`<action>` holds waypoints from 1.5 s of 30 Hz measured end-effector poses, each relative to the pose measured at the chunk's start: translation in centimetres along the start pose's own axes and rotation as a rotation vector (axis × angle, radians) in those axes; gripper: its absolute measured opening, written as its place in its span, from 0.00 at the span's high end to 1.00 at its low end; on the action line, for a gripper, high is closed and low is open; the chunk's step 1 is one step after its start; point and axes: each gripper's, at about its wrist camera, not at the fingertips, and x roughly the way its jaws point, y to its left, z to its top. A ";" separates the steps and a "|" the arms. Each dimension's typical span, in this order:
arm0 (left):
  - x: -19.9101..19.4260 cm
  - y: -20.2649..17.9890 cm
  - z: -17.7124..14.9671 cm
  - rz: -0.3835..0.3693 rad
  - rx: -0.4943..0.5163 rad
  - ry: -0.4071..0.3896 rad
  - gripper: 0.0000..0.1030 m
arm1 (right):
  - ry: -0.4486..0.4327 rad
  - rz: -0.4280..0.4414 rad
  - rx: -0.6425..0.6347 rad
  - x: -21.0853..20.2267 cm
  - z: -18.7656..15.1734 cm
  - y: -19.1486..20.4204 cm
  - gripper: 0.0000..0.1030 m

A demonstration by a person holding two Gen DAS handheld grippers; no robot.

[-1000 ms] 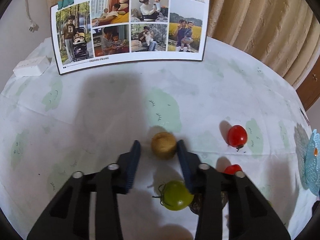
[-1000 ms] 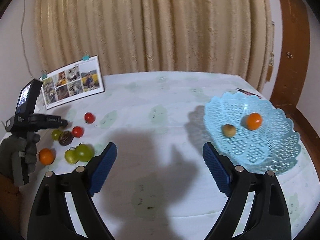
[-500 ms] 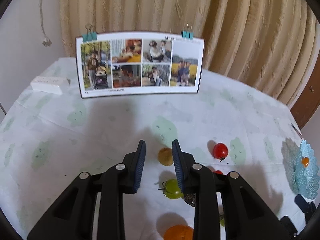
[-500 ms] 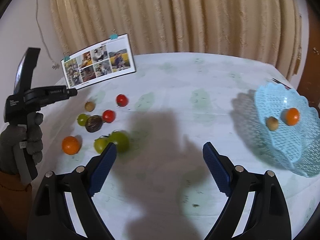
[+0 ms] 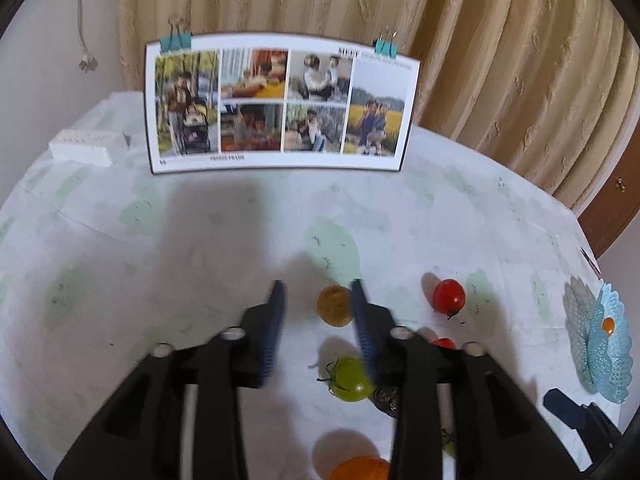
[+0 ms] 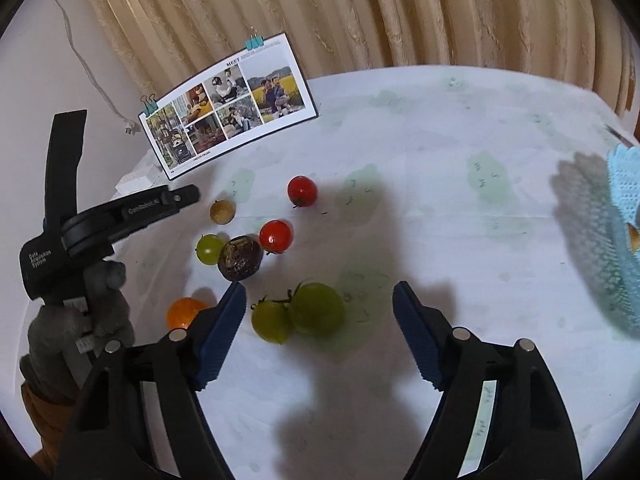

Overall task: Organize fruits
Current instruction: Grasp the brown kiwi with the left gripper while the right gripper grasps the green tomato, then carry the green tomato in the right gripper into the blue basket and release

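Hovering: your left gripper (image 5: 316, 300), jaws partly open | brown fruit (image 5: 335, 305) near right finger | right gripper (image 6: 320, 312) wide, empty

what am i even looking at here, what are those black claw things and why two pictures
The black claws are hand-held grippers, one in each of a person's hands, each carrying a fisheye camera looking along its fingers. One picture comes from the left gripper, the other from the right gripper. Neither holds anything; both are open. On the table lie a small brown fruit, red tomatoes, green tomatoes, an orange and a dark fruit. A blue basket stands to the right.
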 end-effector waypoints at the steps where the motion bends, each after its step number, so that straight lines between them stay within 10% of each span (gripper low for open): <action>1: 0.3 0.1 0.0 -0.003 -0.007 0.006 0.45 | 0.006 -0.005 0.003 0.2 0.0 0.1 0.30; 6: 2.4 0.0 -0.2 0.000 0.006 0.064 0.46 | 0.021 -0.022 0.010 1.2 -0.1 0.1 0.31; 12: 3.6 -0.4 -0.3 -0.038 0.027 0.113 0.75 | 0.019 -0.031 0.021 1.2 -0.2 -0.2 0.31; 23: 0.6 -0.2 0.3 -0.004 0.013 0.026 0.75 | 0.043 0.021 0.071 1.2 0.1 -0.3 0.31; 34: 0.3 -0.1 0.2 -0.003 0.003 0.015 0.75 | 0.078 0.004 0.049 2.4 -0.1 0.1 0.64; 45: -0.1 -0.2 0.1 -0.005 -0.001 -0.001 0.75 | 0.007 0.066 0.135 -1.5 -0.3 -2.5 0.65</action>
